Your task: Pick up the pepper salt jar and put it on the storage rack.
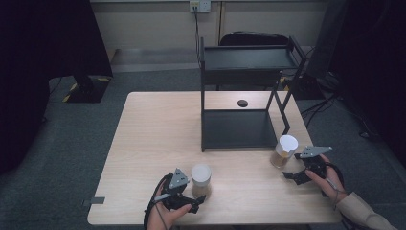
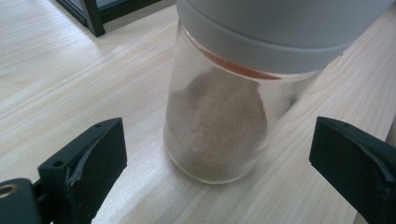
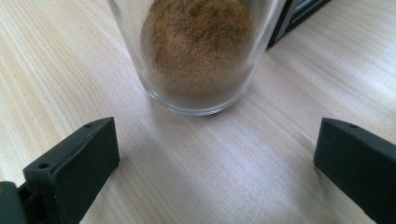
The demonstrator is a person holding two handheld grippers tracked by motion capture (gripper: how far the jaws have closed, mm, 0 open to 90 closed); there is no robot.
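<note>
A glass jar [image 3: 198, 56] of brown powder stands on the wooden worktop [image 3: 70, 70], just ahead of the right gripper [image 3: 215, 161]. The jaws stand wide apart, clear of the glass.

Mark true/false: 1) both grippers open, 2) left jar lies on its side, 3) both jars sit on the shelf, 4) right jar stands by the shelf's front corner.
1) True: the left gripper and the right gripper are both open, touching neither jar.
2) False: the left jar stands upright, its pale lid on.
3) False: both stand on the table, in front of the black shelf.
4) True: the right jar stands on the table beside the shelf's front right corner.
</note>
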